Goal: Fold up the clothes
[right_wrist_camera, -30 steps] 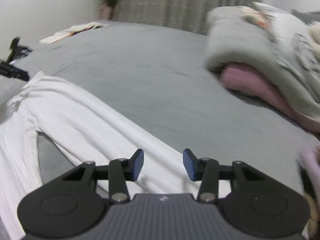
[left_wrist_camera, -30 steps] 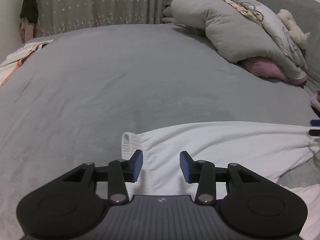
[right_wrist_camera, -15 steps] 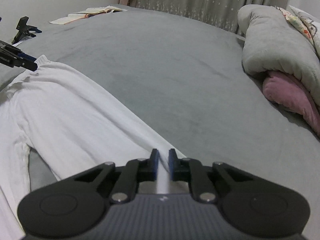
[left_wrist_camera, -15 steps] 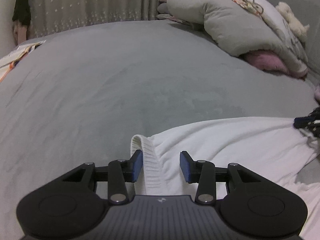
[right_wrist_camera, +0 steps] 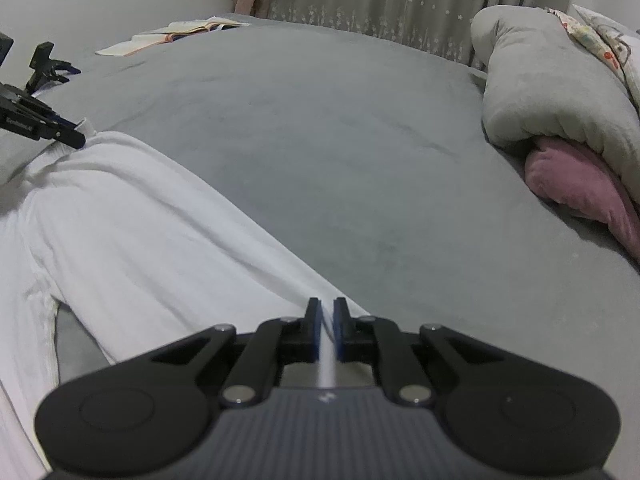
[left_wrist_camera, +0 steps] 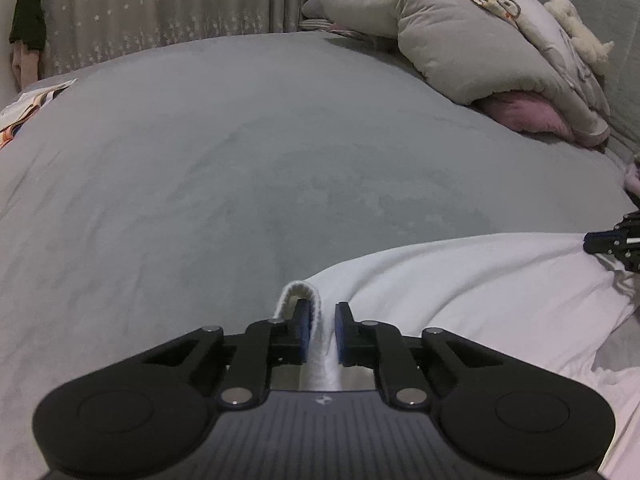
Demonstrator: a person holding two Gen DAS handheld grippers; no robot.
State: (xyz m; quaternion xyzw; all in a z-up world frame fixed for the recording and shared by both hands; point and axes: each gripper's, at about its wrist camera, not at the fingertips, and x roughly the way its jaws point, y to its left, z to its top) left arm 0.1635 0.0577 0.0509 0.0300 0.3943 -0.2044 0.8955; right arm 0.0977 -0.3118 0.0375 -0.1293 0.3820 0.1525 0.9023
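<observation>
A white garment [left_wrist_camera: 472, 280] lies on the grey bed, its long sleeve stretched between my two grippers; it also shows in the right wrist view [right_wrist_camera: 132, 216]. My left gripper [left_wrist_camera: 320, 330] is shut on the ribbed cuff [left_wrist_camera: 316, 300] at the sleeve's end. My right gripper [right_wrist_camera: 327, 328] is shut on a pinched fold of the white fabric near the sleeve's other end. Each gripper shows in the other's view: the right one at the far right [left_wrist_camera: 612, 240], the left one at the far left [right_wrist_camera: 44, 124].
The grey bed cover [left_wrist_camera: 260, 152] spreads ahead. A folded grey duvet [left_wrist_camera: 460, 40] over a pink blanket [left_wrist_camera: 524, 114] lies at the right. An open book [right_wrist_camera: 176, 34] lies at the far left edge. Curtains [left_wrist_camera: 160, 8] hang behind the bed.
My left gripper has closed on the sleeve cuff, which was only between open fingers before. My right gripper closed on the fabric half a second ago and stays shut. The sleeve is pulled tauter.
</observation>
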